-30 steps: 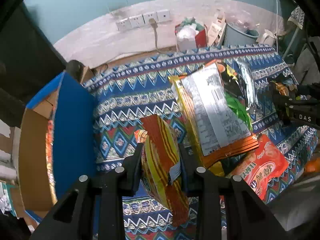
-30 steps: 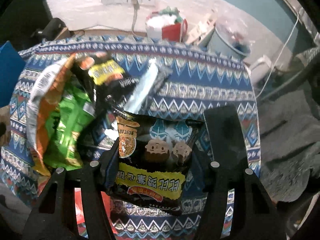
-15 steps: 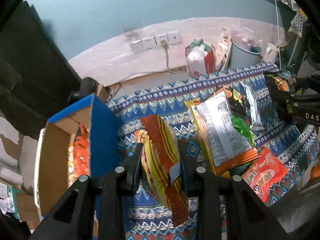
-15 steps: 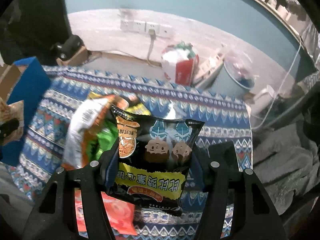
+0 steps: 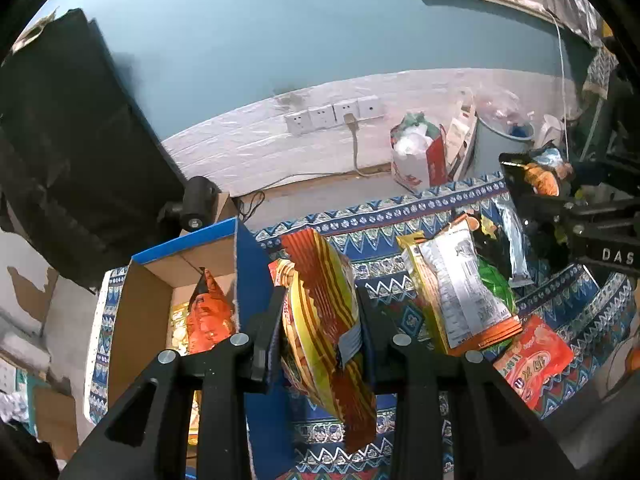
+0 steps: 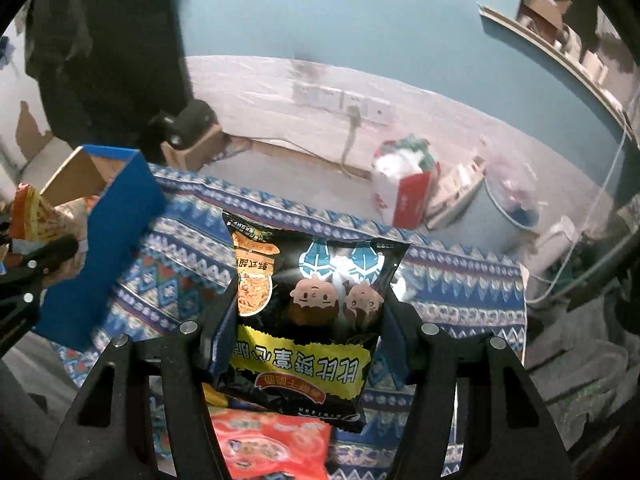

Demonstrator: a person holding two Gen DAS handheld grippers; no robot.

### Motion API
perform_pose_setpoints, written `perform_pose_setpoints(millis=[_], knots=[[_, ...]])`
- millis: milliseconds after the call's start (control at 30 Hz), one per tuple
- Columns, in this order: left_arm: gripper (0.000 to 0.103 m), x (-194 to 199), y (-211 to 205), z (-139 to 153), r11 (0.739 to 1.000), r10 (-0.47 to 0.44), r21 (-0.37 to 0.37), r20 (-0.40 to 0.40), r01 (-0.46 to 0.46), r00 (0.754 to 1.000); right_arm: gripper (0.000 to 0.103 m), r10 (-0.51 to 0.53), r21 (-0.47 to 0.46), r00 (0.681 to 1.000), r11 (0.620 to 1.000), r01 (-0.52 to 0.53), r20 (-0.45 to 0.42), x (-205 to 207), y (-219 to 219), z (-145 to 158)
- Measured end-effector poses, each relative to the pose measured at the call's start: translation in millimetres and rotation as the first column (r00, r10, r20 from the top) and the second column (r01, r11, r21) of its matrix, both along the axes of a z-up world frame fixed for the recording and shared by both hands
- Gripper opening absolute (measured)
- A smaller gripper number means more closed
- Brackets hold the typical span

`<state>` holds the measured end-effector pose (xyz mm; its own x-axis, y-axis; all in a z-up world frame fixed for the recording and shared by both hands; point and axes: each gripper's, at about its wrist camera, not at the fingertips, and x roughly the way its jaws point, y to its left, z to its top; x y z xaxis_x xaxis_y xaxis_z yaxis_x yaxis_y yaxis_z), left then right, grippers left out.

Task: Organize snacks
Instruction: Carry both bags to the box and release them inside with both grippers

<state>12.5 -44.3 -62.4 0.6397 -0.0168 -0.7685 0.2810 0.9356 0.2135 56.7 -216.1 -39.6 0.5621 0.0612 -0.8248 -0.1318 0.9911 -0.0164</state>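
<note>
My left gripper (image 5: 320,320) is shut on a red and yellow striped snack bag (image 5: 324,312), held above the patterned cloth, just right of the blue cardboard box (image 5: 248,264). The box holds an orange bag (image 5: 208,316). My right gripper (image 6: 308,320) is shut on a black snack bag (image 6: 308,312) with cartoon faces, lifted above the cloth; it shows at the far right of the left wrist view (image 5: 536,176). The blue box also shows at the left of the right wrist view (image 6: 108,240). A pile of snack bags (image 5: 460,292) and a red packet (image 5: 532,360) lie on the cloth.
The patterned blue cloth (image 5: 360,216) covers the table. Behind it stand wall sockets (image 5: 332,114) with a cable, a red and white bag (image 5: 420,156) and a grey bin (image 5: 504,144). A black camera (image 5: 196,208) sits behind the box. A red packet (image 6: 272,448) lies under my right gripper.
Both grippers have risen and pulled back with their bags. The left now looks into the blue box's open top. The right has swung left, bringing the box into view.
</note>
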Motion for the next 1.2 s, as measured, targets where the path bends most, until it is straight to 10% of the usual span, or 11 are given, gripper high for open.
perform_pose_setpoints(millis=[1200], knots=[[0.032,17,163,-7,0.951,0.303,-0.057,-0.015,-0.303,0.953,0.061,0.294,0.081,0.955,0.952,-0.296,0.029,52,184,15]])
